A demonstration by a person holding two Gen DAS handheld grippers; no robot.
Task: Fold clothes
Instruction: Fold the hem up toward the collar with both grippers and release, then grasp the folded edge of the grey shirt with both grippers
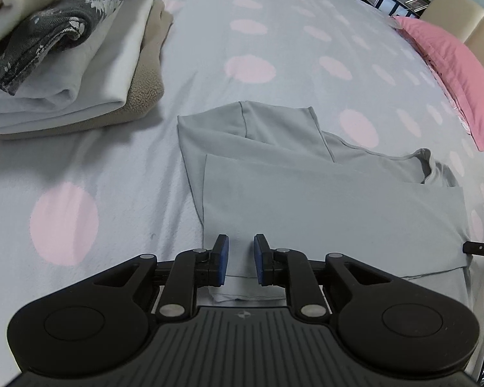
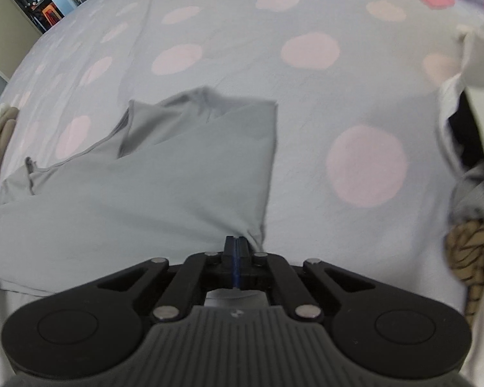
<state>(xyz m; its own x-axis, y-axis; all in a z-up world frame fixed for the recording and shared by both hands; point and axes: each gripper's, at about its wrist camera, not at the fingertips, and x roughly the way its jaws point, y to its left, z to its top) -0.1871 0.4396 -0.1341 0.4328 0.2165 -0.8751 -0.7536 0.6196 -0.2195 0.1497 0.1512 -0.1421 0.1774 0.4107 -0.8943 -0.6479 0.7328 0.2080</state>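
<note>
A grey shirt [image 1: 306, 200] lies partly folded on the bed, its near half laid flat over the rest and its neckline at the far right. My left gripper [image 1: 241, 242] hovers over the shirt's near left edge. Its blue pads [image 1: 222, 254] stand a little apart, with flat cloth showing in the gap and nothing pinched. In the right wrist view the same shirt [image 2: 145, 193] fills the left half. My right gripper [image 2: 237, 240] is shut at the shirt's near right corner, where the cloth puckers toward the tips.
The bedcover [image 1: 248, 67] is pale grey with pink dots. A stack of folded clothes [image 1: 64, 64] sits at the far left and a pink pillow [image 1: 451, 64] at the far right. Loose garments [image 2: 468, 258] and a white cloth [image 2: 480, 64] lie to the right.
</note>
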